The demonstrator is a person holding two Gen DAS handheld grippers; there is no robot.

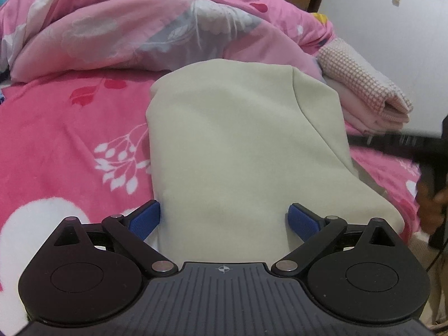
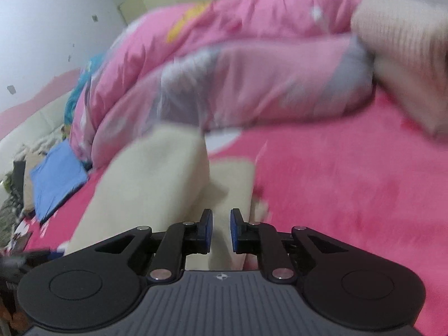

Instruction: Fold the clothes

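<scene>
The cream garment (image 1: 240, 151) lies folded into a long narrow bundle on the pink bedsheet (image 1: 56, 140), its far end reaching toward the rumpled pink quilt (image 1: 140, 28) heaped across the back of the bed. The left gripper (image 1: 224, 218) stands wide open over the garment's near end, one blue pad on each side of the cloth and neither pressing it, so it holds nothing. The right gripper (image 2: 221, 229), seen in a blurred view, has its pads close together with a narrow gap showing; cream cloth lies under and beyond them, but nothing appears pinched between them.

The fold looks loose and puffy, so it could spring open if nothing presses it flat. If the left gripper closes where it is, it may gather only the top layer and drag the bundle askew. To the right, near the bed's edge, sits a stack of folded clothes (image 1: 369, 89); a careless sweep of the right gripper could knock it or push the garment against it.
</scene>
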